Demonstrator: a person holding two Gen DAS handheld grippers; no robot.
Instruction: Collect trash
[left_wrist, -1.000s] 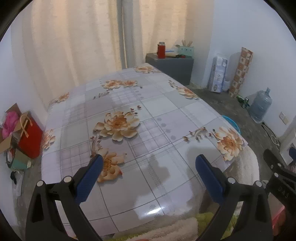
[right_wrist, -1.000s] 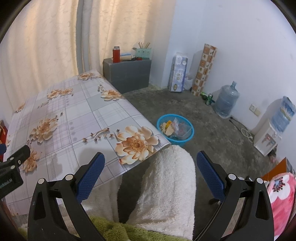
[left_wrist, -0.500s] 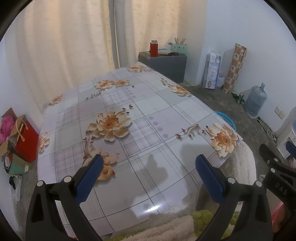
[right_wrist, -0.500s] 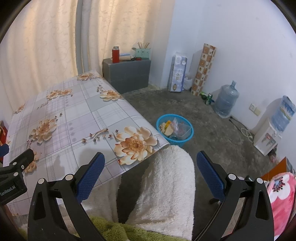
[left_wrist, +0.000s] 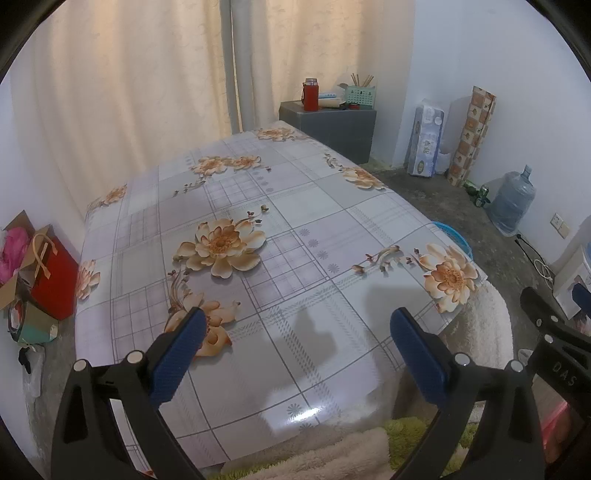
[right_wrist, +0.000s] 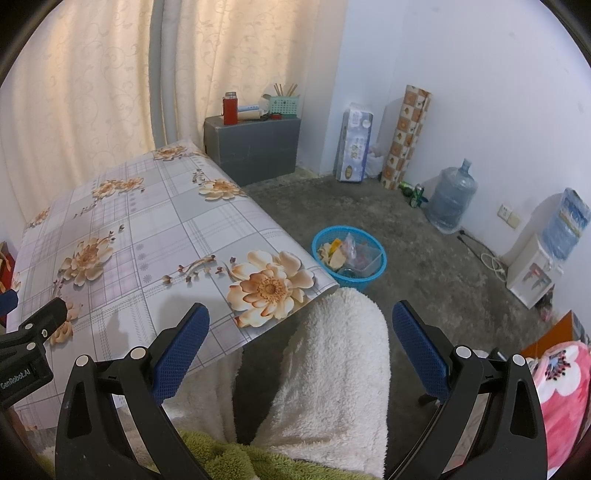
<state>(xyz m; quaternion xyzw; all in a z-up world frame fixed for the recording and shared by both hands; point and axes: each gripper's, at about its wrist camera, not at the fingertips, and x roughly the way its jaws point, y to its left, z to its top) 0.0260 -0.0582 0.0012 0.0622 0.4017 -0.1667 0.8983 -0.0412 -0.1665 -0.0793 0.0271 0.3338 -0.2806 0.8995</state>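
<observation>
A blue trash basket (right_wrist: 349, 259) stands on the floor by the table's right corner and holds several pieces of trash (right_wrist: 337, 254). Its rim (left_wrist: 453, 236) just shows past the table edge in the left wrist view. My left gripper (left_wrist: 295, 350) is open and empty above the near part of the flowered table (left_wrist: 258, 229). My right gripper (right_wrist: 300, 347) is open and empty above my white fleece-covered knee (right_wrist: 332, 362), nearer than the basket. No loose trash shows on the tabletop.
A grey cabinet (right_wrist: 255, 144) with a red flask (right_wrist: 229, 109) stands at the far wall. A paper-roll pack (right_wrist: 354, 142), a patterned roll (right_wrist: 406, 136) and a water jug (right_wrist: 452, 201) line the right wall. A water dispenser (right_wrist: 535, 266) stands at the far right. A red bag (left_wrist: 51, 280) sits left of the table.
The left gripper's view has swung slightly left and risen, showing more of the tabletop. The right gripper has barely moved. Both stay open.
</observation>
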